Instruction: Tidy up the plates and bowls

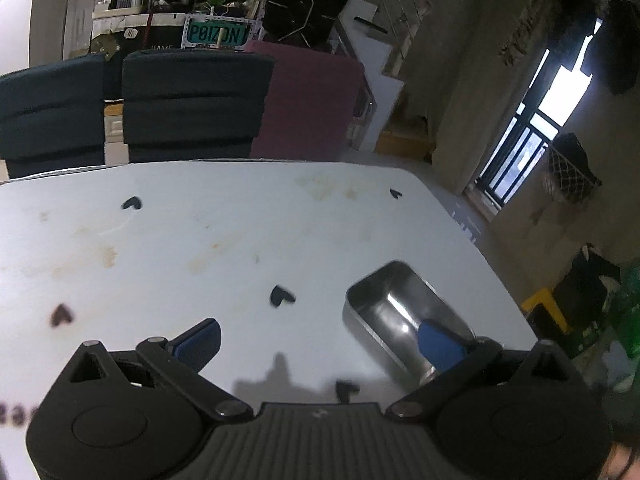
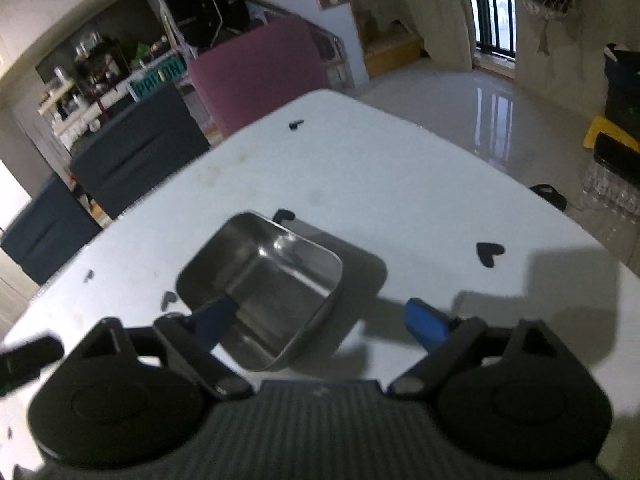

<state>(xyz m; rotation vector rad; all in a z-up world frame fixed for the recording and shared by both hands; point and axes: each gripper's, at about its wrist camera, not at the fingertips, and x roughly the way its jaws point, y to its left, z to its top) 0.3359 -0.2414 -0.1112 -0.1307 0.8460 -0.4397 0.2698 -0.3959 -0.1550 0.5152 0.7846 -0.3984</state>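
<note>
A rectangular steel bowl [image 1: 394,316] stands on the white table [image 1: 224,232], near its right edge in the left wrist view. My left gripper [image 1: 318,340] is open above the table; its right fingertip [image 1: 438,346] hangs over the bowl's near end. In the right wrist view the same bowl [image 2: 264,280] sits left of centre. My right gripper [image 2: 320,326] is open, with its left fingertip [image 2: 214,320] over the bowl's near rim and its right fingertip [image 2: 426,326] over bare table [image 2: 400,184]. Neither gripper holds anything.
Black heart marks [image 1: 282,296] dot the stained tabletop. Two dark blue chairs [image 1: 192,104] and a pink panel [image 1: 308,108] stand behind the far edge. The floor drops off at the right, with a yellow stool [image 2: 608,132] and dark bins beside a balcony door [image 1: 532,128].
</note>
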